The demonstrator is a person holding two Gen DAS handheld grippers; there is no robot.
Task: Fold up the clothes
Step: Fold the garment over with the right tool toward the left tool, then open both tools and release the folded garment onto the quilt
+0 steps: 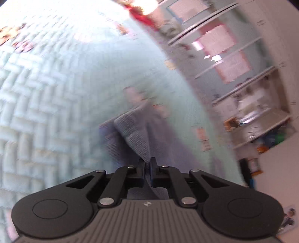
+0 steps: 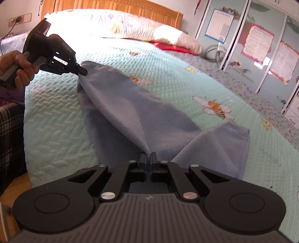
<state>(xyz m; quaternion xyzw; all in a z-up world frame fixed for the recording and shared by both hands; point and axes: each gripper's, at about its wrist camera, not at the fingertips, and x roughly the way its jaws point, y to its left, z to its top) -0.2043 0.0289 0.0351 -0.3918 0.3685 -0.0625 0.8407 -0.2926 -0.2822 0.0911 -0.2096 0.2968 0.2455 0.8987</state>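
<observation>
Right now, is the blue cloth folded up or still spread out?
Not folded yet. The blue cloth is pinched by the left gripper and right gripper, stretched between them, its far part on the bed cover.

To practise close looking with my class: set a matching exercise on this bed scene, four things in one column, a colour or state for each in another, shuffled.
Things:
1. blue-grey garment
2. quilted bedspread
3. left hand-held gripper
4. headboard

Colour or state:
A. orange-brown, at the far end of the bed
B. pale green, with bee patterns
C. shut on a corner of cloth
D. lifted at two points, partly resting on the bed

Pairs: 1-D, 2-B, 3-C, 4-A
</observation>
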